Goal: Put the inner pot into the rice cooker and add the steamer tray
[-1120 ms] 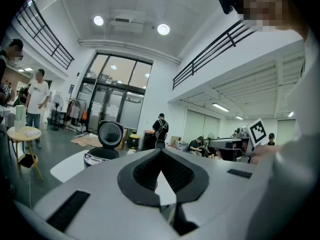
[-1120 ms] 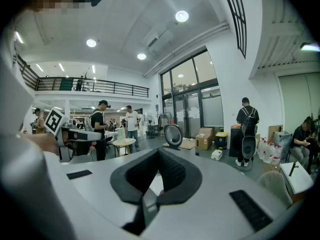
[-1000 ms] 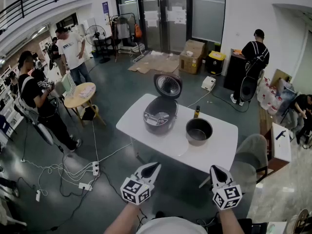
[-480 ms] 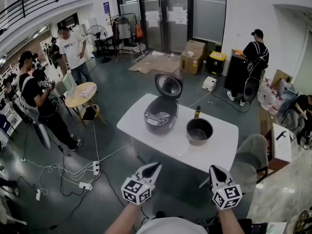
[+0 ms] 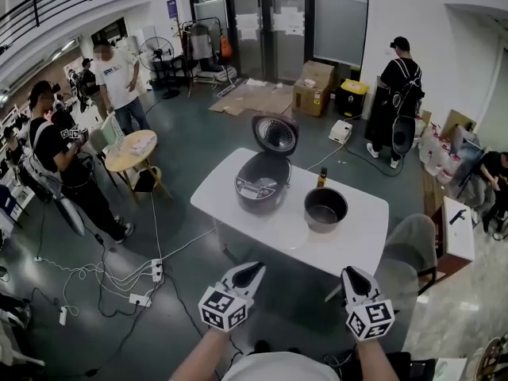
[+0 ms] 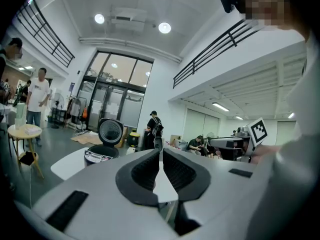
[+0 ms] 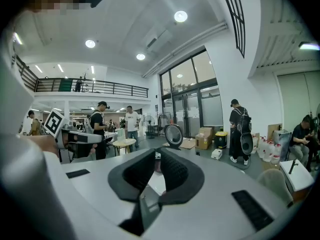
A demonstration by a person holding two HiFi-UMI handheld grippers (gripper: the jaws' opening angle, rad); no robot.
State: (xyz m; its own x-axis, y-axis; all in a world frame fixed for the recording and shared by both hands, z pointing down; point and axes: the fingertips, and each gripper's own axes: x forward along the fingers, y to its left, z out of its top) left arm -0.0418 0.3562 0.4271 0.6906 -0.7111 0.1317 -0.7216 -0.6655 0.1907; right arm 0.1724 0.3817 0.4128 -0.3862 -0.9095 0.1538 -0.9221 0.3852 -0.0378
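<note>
Head view: white surface (image 5: 270, 232) with rounded corners, mid-room, well ahead of both grippers. Item one: rice cooker (image 5: 260, 185), dark, on the surface's left half, lid (image 5: 275, 136) hinged upright at the rear. Item two: inner pot (image 5: 325, 209), dark, upright on the surface to the cooker's right, near it but apart, not in the cooker. Item three: small bottle (image 5: 321, 179), upright just behind the pot. Left gripper (image 5: 254, 268) and right gripper (image 5: 349, 273), each with its marker cube, held low at the picture's foot, short of the surface, touching nothing. Left gripper view: fingers (image 6: 145, 171) parting, a thin slit between them, nothing in it; cooker visible beyond. Right gripper view: fingers (image 7: 172, 173) also parting — narrow gap, nothing between. Grey chair (image 5: 409, 248) at the surface's right end.
</note>
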